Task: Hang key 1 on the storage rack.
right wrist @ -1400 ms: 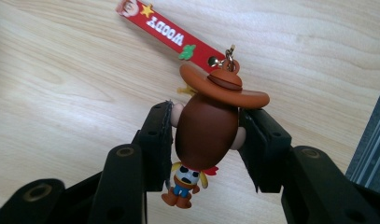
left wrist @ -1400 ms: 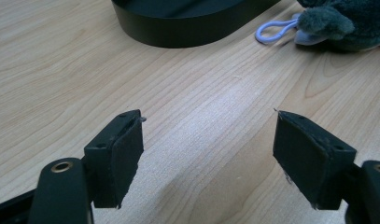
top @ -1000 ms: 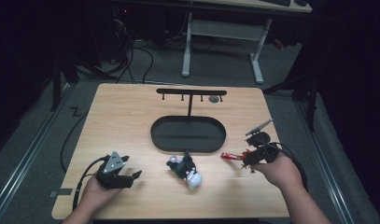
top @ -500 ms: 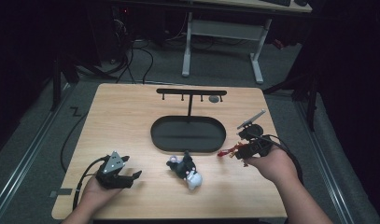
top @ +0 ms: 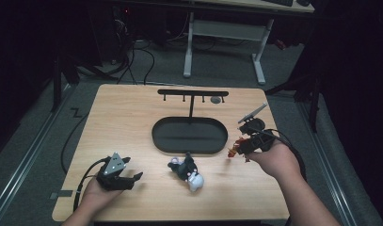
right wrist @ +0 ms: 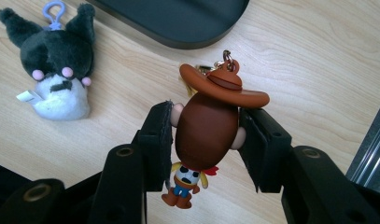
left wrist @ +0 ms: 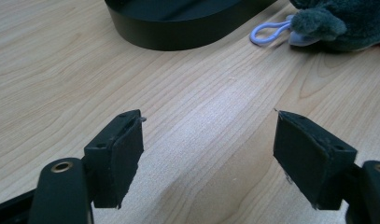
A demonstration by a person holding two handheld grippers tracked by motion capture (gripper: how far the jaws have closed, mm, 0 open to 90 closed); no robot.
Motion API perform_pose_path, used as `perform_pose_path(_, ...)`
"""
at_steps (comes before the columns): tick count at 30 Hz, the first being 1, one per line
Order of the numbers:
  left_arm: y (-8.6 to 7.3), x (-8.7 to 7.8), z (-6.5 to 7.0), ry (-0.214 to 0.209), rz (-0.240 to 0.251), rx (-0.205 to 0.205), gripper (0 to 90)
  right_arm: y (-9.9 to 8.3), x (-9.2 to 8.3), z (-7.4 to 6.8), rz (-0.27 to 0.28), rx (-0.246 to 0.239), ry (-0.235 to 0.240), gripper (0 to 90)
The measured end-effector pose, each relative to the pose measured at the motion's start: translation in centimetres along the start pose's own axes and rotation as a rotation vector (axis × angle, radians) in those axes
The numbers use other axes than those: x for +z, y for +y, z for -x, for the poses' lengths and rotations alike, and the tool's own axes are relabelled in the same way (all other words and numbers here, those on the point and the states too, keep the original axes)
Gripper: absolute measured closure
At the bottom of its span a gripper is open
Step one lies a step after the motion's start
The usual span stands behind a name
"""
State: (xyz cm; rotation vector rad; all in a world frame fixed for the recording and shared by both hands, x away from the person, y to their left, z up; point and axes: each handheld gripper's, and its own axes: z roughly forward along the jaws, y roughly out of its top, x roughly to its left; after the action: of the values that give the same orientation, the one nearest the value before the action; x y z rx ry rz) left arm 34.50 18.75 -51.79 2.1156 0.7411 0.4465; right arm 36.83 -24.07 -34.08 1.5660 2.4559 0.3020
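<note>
My right gripper is shut on a cowboy keychain figure with a brown hat, pads pressing both sides of its head, its metal clasp pointing away. In the high view that gripper hangs above the table's right side, just right of the black oval tray. A dark grey and white plush keychain lies in front of the tray; it appears again with its lilac clip. My left gripper rests at the front left, open, its pads wide apart over bare wood.
A black T-shaped hanger stand with small hooks rises from the tray's far side. The wooden table ends near my right hand; a metal rail runs beyond that edge. Dark floor, cables and a desk frame lie behind.
My right hand has lifted the cowboy figure off the table and carried it a little left toward the tray. The left gripper and the plush have stayed put.
</note>
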Motion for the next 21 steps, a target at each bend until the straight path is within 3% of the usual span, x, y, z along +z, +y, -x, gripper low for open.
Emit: perform_pose_path(21,-0.1,-0.3,-0.2,0.001,0.02,-0.024,22.7,2.7,0.0,0.3,0.02,0.008,-0.011,56.1)
